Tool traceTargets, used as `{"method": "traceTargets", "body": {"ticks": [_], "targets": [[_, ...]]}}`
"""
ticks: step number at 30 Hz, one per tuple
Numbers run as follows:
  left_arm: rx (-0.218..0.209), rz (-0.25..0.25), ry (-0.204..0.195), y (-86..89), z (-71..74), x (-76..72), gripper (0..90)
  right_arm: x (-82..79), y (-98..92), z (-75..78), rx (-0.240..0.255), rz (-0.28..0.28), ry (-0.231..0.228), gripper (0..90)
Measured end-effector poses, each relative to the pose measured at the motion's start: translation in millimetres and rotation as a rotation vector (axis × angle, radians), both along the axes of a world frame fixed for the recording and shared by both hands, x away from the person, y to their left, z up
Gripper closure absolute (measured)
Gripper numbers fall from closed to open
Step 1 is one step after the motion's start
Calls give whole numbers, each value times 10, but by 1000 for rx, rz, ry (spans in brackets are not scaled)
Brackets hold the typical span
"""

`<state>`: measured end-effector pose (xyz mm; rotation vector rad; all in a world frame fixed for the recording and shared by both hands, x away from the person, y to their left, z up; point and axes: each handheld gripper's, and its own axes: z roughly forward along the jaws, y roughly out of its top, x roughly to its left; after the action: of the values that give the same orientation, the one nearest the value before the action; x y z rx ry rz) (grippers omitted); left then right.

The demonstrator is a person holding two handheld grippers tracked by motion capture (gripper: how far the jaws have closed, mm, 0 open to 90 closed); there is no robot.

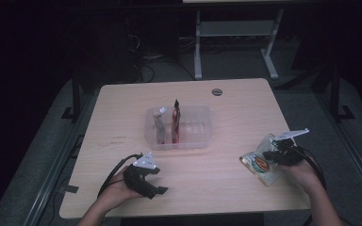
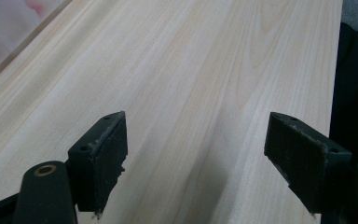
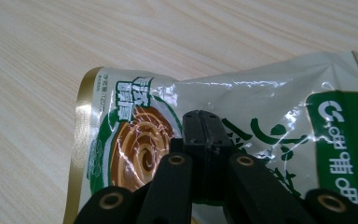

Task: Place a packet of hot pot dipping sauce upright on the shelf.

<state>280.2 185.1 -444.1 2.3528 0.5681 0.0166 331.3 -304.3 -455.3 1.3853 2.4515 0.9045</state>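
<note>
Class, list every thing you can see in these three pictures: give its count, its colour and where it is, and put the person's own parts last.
Table: one, light wood, centre of the high view.
Plastic tub: one, clear, middle of the table.
Packets in the tub: two upright, a greyish one left of a red one.
Snack bag: one, pale with green print and a brown swirl, near the table's right edge, pinched by the right gripper.
Round grommet: one, grey, at the table's far edge.
Desk frame: one, white, on the floor beyond.
Left gripper: black, jaws open over bare wood.
Right gripper: black, jaws shut on the bag.
Forearms: two, bottom edge.
</note>
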Motion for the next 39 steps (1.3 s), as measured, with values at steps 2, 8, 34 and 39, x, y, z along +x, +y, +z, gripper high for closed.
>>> {"method": "traceTargets", "body": {"ticks": [2, 8, 34, 39], "targets": [[1, -1, 1, -5, -4, 0, 209, 8, -15, -17, 17, -7, 13, 900], [6, -5, 2, -18, -8, 1, 210, 20, 4, -39, 31, -6, 36, 900], [8, -6, 10, -34, -15, 4, 210, 13, 777, -35, -16, 201, 11, 900], [10, -6, 11, -32, -16, 7, 210, 4, 1010, -33, -28, 261, -1, 900]]}}
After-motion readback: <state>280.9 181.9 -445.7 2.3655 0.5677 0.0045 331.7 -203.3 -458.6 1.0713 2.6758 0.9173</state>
